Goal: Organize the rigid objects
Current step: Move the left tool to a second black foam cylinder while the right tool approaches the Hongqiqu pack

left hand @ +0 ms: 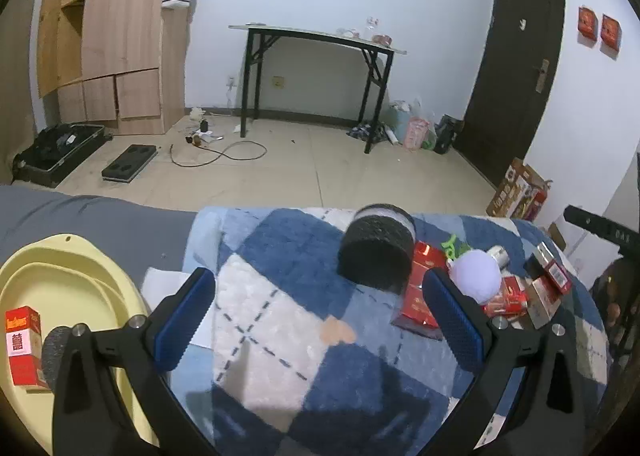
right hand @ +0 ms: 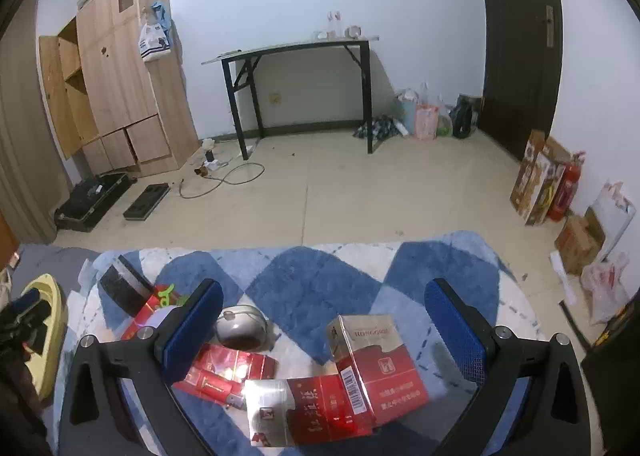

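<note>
The right claw (right hand: 324, 336) gapes wide, empty; the upright pack (right hand: 376, 368) stands between its fingers, nearer the right one, long axis vertical; the left claw (left hand: 316, 320), also wide and empty, is farther off, the basin (left hand: 80, 284) to its left.

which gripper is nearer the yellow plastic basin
Left. The left gripper hangs open right beside the yellow plastic basin; the right gripper, also open, hovers over red boxes, the basin far to its left.

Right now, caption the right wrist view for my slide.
Open right claw hovers over red boxes on blue rug.
</note>
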A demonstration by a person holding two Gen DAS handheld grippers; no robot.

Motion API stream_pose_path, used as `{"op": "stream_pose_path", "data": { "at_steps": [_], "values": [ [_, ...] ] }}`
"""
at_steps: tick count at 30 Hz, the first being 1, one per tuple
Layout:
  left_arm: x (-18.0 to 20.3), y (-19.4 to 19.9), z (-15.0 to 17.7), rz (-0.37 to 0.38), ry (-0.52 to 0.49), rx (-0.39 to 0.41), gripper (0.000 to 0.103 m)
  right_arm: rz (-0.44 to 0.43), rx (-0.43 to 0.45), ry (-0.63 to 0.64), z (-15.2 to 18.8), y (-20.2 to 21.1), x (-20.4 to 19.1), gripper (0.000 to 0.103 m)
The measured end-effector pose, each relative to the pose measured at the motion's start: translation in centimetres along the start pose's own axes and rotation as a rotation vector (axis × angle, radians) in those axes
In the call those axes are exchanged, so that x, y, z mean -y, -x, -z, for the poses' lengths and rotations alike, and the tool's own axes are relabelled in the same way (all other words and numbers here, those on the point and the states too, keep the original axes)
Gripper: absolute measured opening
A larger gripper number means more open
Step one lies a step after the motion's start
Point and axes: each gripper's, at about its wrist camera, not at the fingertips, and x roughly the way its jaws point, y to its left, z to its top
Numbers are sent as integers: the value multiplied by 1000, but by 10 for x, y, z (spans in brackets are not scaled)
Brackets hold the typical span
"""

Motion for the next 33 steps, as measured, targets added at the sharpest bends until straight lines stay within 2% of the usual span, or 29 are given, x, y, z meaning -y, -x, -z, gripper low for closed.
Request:
{"op": "stream_pose_path", "data": {
  "at_steps": [2,10,16,17,21,24,26,29,31,32,33],
  "values": [
    [6,-3,2,14,-16,-6,103,-13,-8,-14,10,-1,10,103],
    [17,-16,7,17,-40,-37,103,-10,-14,-23,5,0,23,103],
    [19,-14,7,23,-49,-29,103,-15,-34,-23,2,0,33,103],
    [20,-14,7,24,-56,-30,103,-27,-38,-30,2,0,36,103],
    [18,-17,10,22,-78,-35,103,-167,-51,-93,-1,8,55,103],
    [21,-21,10,-10,-92,-67,103,-134,-24,-95,-1,22,76,103],
    [28,-12,3,-36,-125,-53,103,-135,-21,-119,4,25,93,103],
    [37,1,-17,42,-141,2,103,-157,-97,-171,17,11,117,103],
    [40,-6,-32,87,-151,-14,103,-140,-133,-180,21,5,128,103],
    [42,-17,-42,93,-156,-42,103,-160,-133,-177,22,6,131,103],
    [44,-26,-45,68,-164,-68,103,-178,-127,-174,21,9,132,103]
  ]
}}
